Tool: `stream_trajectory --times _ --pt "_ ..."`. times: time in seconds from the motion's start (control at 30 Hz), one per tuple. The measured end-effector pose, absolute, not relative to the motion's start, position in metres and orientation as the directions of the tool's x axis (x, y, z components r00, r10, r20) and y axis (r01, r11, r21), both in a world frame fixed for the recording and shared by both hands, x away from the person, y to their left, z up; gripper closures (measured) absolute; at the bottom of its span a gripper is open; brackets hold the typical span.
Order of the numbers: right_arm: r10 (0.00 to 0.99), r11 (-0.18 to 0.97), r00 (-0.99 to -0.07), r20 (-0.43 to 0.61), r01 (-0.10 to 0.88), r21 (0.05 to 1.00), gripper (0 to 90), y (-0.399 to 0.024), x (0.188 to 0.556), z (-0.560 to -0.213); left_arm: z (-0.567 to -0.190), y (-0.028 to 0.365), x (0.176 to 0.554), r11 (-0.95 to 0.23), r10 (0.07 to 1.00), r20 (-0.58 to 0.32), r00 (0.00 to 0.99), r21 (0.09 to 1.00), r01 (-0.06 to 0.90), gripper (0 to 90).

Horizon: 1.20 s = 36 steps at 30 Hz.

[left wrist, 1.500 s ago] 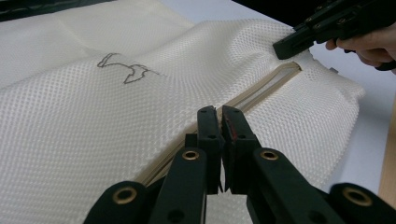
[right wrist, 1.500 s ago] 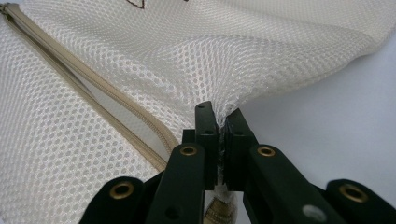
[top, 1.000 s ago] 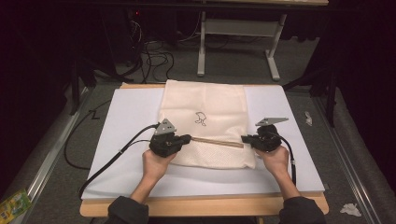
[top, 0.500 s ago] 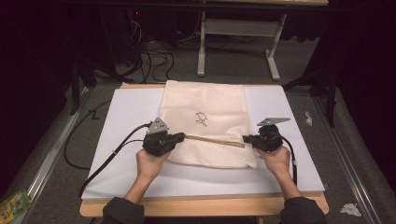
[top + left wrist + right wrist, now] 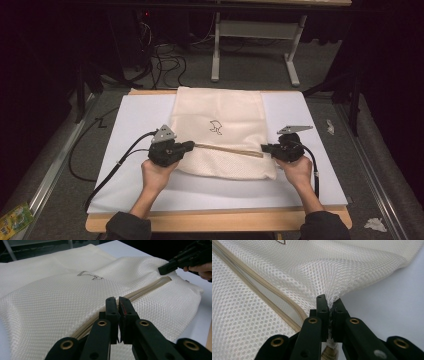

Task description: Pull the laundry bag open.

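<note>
High view: mesh bag's (image 5: 220, 132) zipper (image 5: 227, 149) runs left to right.

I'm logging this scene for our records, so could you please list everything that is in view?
mesh bag: one, cream, flat on the middle of the board, small dark mark on top
zipper: one, tan, across the bag's near part between the two grippers
board: one, white, covers the table top
table: one, wooden edge at the near side
cables: several, black, on the floor behind the table
metal frame: one, light grey, on the floor at the back
paper scraps: white, on the floor at right
packet: one, yellow-green, floor at bottom left
left gripper: black, shut at the zipper's left end
right gripper: black, shut on the mesh bag
hands: two, one behind each gripper
</note>
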State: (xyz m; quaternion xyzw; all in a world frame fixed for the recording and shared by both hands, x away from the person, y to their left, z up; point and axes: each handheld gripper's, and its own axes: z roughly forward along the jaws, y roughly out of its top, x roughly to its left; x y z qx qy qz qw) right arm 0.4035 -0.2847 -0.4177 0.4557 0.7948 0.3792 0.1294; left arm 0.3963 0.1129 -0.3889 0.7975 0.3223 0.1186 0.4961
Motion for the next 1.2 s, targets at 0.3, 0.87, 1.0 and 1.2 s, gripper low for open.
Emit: stream_trajectory --times 0.3,0.87,1.0,1.2 --pt "0.829 0.284 -0.538 0.151 0.638 0.716 88.6 -0.29 0.404 -0.42 -0.387 0.127 0.396 -0.278 0.652 -0.138 0.746 0.872 0.403 87.2" --pt "0.834 0.291 -0.535 0.134 0.633 0.718 88.6 -0.289 0.404 -0.419 -0.391 0.142 0.396 -0.272 0.68 -0.127 0.722 0.871 0.409 87.2" --pt "0.833 0.29 -0.536 0.135 0.632 0.719 88.6 -0.289 0.403 -0.419 -0.391 0.146 0.395 -0.269 0.683 -0.132 0.718 0.869 0.416 87.2" --pt "0.834 0.291 -0.536 0.134 0.632 0.719 88.6 -0.289 0.404 -0.417 -0.388 0.151 0.394 -0.263 0.696 -0.122 0.707 0.873 0.41 87.2"
